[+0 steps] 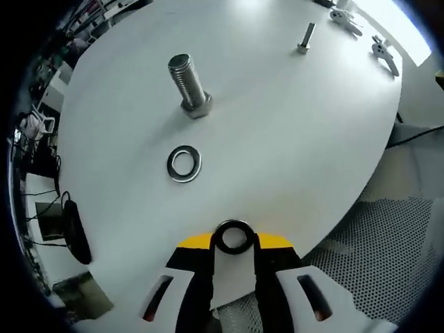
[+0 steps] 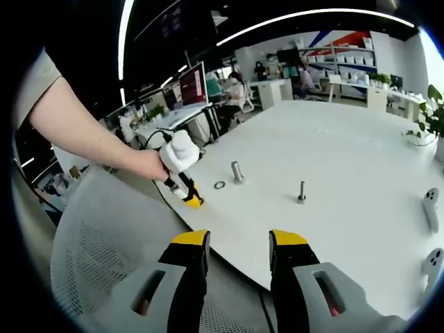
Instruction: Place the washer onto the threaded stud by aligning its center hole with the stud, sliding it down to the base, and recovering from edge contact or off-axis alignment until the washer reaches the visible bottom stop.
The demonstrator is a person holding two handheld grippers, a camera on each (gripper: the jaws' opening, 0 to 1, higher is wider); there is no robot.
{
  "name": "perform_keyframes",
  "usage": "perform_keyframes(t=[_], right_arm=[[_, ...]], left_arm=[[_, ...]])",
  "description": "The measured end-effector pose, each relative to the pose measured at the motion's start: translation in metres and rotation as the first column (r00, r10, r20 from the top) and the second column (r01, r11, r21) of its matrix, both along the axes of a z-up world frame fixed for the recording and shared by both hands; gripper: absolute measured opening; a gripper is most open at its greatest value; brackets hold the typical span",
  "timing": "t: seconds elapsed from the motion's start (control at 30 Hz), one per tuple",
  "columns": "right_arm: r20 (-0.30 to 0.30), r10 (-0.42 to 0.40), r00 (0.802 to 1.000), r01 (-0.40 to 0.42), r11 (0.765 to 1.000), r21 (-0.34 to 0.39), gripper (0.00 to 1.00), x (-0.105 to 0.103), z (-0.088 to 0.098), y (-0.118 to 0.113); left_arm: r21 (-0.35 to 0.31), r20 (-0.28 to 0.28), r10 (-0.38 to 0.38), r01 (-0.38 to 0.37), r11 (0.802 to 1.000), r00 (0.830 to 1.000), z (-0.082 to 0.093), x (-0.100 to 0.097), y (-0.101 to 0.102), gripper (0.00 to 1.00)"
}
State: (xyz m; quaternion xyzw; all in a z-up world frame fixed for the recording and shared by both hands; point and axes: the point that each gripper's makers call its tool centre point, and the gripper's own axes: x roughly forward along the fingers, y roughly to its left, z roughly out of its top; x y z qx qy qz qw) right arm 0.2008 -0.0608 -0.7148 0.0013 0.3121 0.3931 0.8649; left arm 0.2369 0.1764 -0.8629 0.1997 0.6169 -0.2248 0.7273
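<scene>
A thick threaded stud (image 1: 189, 82) stands upright on its hex head on the white table (image 1: 291, 139). One flat steel washer (image 1: 184, 164) lies on the table just in front of it. My left gripper (image 1: 234, 241) sits at the table's near edge, shut on a second, dark washer (image 1: 233, 224) held between its yellow tips. In the right gripper view a person's hand holds the left gripper (image 2: 186, 191) at the table edge, short of the loose washer (image 2: 219, 184) and the stud (image 2: 238, 171). My right gripper (image 2: 239, 243) hangs open off the table, holding nothing.
A thin bolt (image 1: 306, 38) (image 2: 301, 192) stands further along the table. White plastic pieces (image 1: 385, 55) (image 2: 431, 208) lie near the far edge. A mesh chair (image 1: 388, 257) (image 2: 104, 236) sits beside the table. Desks with a monitor (image 2: 194, 83) stand behind.
</scene>
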Motion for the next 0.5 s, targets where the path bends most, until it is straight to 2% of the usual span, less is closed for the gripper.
perform_keyframes(t=[0.23, 0.5], right_arm=[[0.0, -0.003, 1.0, 0.003, 1.0, 0.0, 0.36, 0.0, 0.0, -0.001], [0.004, -0.005, 1.0, 0.005, 1.0, 0.001, 0.36, 0.001, 0.001, -0.001]], left_arm=[[0.004, 0.025, -0.062, 0.062, 0.998, 0.998, 0.01, 0.014, -0.008, 0.19], [-0.006, 0.097, -0.104, 0.105, 0.994, 0.99, 0.04, 0.042, -0.01, 0.19]])
